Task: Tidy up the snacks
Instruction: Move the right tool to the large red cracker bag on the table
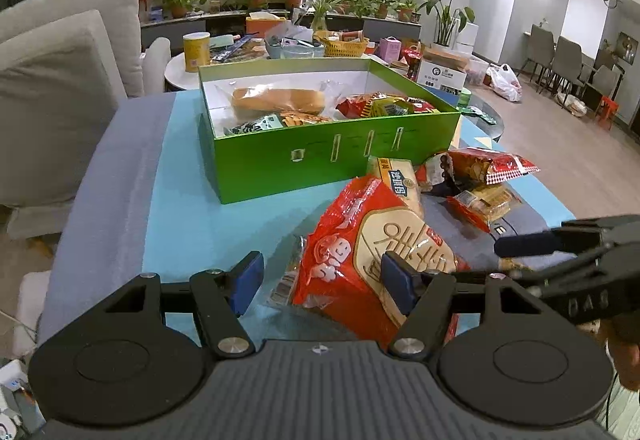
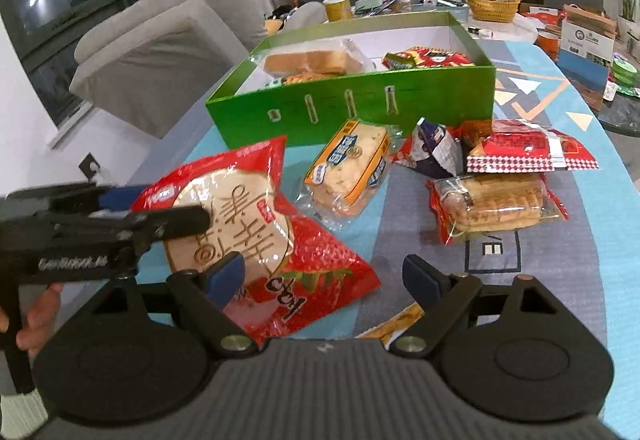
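Risk of a slipped pick: left tongs (image 1: 322, 282) parted astride red snack bag (image 1: 372, 252) on worktop (image 1: 192, 208), near green box (image 1: 320, 160); right tongs (image 2: 322, 280) parted, empty; glossy film, corner-only pinch.

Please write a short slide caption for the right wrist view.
Open right tongs above a red snack bag, green box behind.

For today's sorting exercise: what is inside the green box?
Inside the green box: a bread loaf in clear wrap, red snack packets and a dark-printed packet. Its near wall hides whatever lies lower down.
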